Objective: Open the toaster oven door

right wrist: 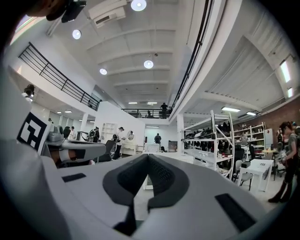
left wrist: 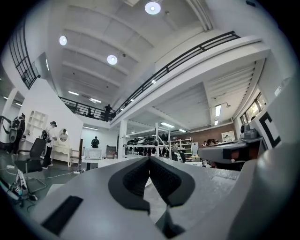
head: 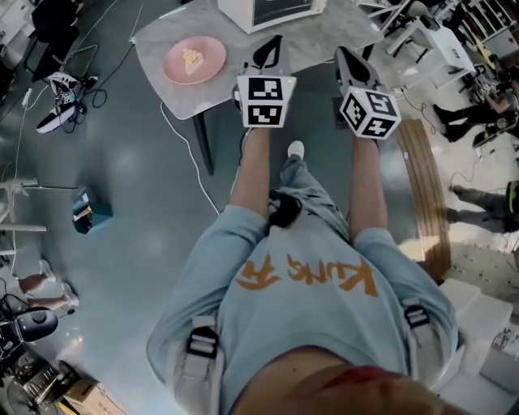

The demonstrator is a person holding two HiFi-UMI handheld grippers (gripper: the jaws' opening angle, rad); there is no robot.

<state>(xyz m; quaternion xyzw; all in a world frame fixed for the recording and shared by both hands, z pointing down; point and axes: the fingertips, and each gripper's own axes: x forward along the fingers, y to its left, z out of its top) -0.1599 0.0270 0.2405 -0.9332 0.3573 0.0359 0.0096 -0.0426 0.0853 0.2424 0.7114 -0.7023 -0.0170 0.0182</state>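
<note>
The white toaster oven (head: 272, 12) with a dark glass door stands on the marble-topped table (head: 158, 40) at the top of the head view, cut off by the frame edge. I hold both grippers out ahead at waist height, short of the table's near edge. The left gripper (head: 270, 49) is shut with nothing between its pads. The right gripper (head: 349, 58) is likewise shut and empty. In the left gripper view the shut left gripper (left wrist: 150, 160) points out into the hall. In the right gripper view the shut right gripper (right wrist: 147, 157) points the same way. The oven is not clearly seen in either gripper view.
A pink plate (head: 195, 61) with a slice of food lies on the table's left part. A white cable (head: 182, 154) runs over the floor under the table. A teal box (head: 87, 211) and sneakers (head: 58, 101) lie left. A wooden bench (head: 426, 186) and people's legs (head: 478, 121) are right.
</note>
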